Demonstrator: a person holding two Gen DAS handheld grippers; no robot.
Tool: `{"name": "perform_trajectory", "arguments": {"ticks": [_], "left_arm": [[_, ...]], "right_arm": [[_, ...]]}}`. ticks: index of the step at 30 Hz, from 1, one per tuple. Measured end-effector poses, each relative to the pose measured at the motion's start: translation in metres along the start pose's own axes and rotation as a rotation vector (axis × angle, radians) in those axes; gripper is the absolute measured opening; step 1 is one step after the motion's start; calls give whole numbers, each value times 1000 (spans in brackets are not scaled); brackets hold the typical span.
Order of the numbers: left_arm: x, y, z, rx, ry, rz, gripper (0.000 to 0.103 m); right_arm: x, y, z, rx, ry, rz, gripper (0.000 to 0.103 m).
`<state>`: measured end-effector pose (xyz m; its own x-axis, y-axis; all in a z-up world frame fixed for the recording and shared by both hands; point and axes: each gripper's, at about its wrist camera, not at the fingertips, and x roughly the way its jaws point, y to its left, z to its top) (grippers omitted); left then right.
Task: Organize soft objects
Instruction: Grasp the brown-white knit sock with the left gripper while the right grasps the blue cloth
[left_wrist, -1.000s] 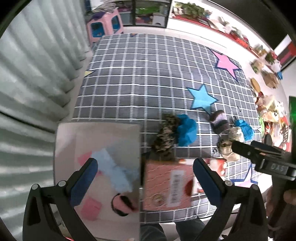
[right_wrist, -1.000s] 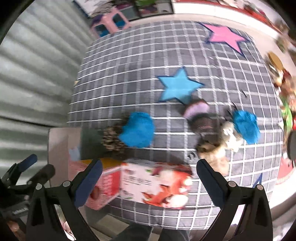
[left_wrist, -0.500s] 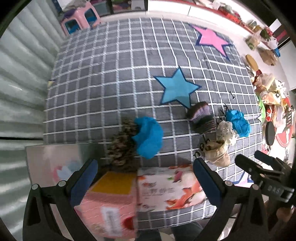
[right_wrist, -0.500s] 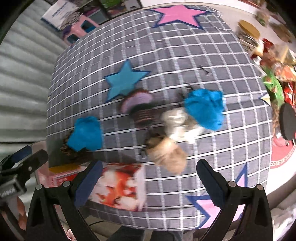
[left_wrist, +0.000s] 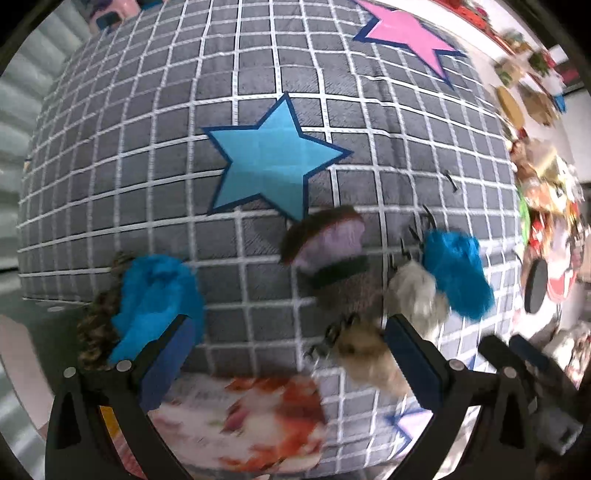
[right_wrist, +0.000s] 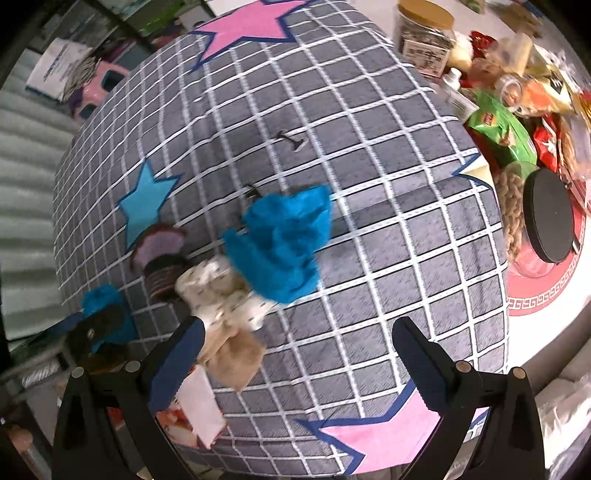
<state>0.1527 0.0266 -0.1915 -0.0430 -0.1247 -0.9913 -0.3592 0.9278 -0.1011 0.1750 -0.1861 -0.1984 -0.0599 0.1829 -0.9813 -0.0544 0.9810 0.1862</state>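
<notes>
A grey cloth with a white grid and blue and pink stars covers the counter. On its left side stands a pale corrugated wall, and a pink stool is on the floor behind. On the right is a white surface with jars and snack bags.

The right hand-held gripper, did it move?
Yes. The right hand-held gripper swung right along the checked cloth, away from the blue star, toward the blue fluffy thing.

right gripper jaws apart, empty | blue sock ahead on checked cloth
</notes>
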Motion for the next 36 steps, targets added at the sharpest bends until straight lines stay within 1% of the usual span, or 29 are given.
{"name": "perform_trajectory", "arguments": {"ticks": [3, 9, 12, 14, 16, 19, 23, 24, 26, 28, 31, 33, 35, 36], "left_arm": [[22, -3, 14, -48, 24, 13, 103], [53, -4, 26, -104, 69, 17, 103], [60, -7, 30, -90, 66, 66, 103], [66, -7, 31, -95, 72, 82, 103], [73, -3, 32, -112, 86, 81, 103], [81, -1, 30, -111, 92, 94, 103], [89, -1, 29, -115, 93, 88, 103], [90, -2, 29, -112, 91, 85, 103], [96, -5, 31, -103, 86, 79, 103], [100, -13, 39, -104, 88, 76, 103], [100, -16, 43, -104, 87, 75, 103], [103, -22, 48, -103, 83, 75, 103], [101, -25, 50, -106, 80, 75, 103], [100, -22, 48, -107, 80, 72, 103]], "right_arm": [[6, -7, 5, 16, 11, 7, 102], [19, -5, 19, 20, 25, 20, 102], [32, -1, 30, 29, 36, 18, 102], [42, 3, 37, 21, 43, 10, 102], [51, 6, 44, 3, 50, -14, 102], [63, 8, 53, -26, 53, -54, 102], [71, 1, 65, -55, 48, -106, 102], [72, -2, 67, -55, 47, -110, 102], [73, -9, 71, -51, 52, -87, 102], [75, -8, 73, -67, 59, -70, 102], [81, 1, 76, -102, 74, -62, 102], [86, 8, 75, -123, 86, -65, 102], [89, 18, 72, -149, 84, -95, 102], [90, 17, 72, -145, 85, -95, 102]]}}
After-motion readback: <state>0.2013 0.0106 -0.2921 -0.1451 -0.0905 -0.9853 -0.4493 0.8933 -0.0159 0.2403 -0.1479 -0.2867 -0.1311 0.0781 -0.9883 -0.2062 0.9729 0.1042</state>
